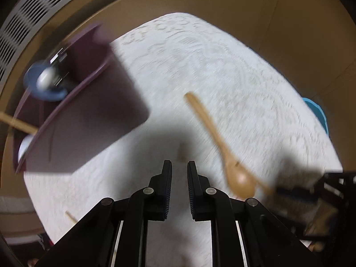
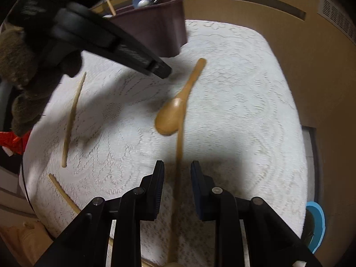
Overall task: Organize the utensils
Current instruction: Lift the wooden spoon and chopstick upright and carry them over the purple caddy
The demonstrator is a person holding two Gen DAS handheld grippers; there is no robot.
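A wooden spoon (image 1: 222, 146) lies on the white lace tablecloth (image 1: 200, 66), right of my left gripper (image 1: 179, 163), which is open and empty above the cloth. A maroon utensil holder (image 1: 84, 115) stands at the left with a blue-and-white utensil and a wooden handle in it. In the right wrist view the spoon (image 2: 175, 109) lies ahead, with a wooden chopstick (image 2: 179, 155) running between the open fingers of my right gripper (image 2: 177, 164). The left gripper (image 2: 160, 71) hangs over the cloth near the holder (image 2: 155, 29).
Two more chopsticks lie on the cloth at the left, one (image 2: 72, 115) long and one (image 2: 64, 195) near the table edge. A blue dish (image 2: 317, 227) sits beyond the right table edge. A brown wall and a vent (image 1: 33, 6) are behind.
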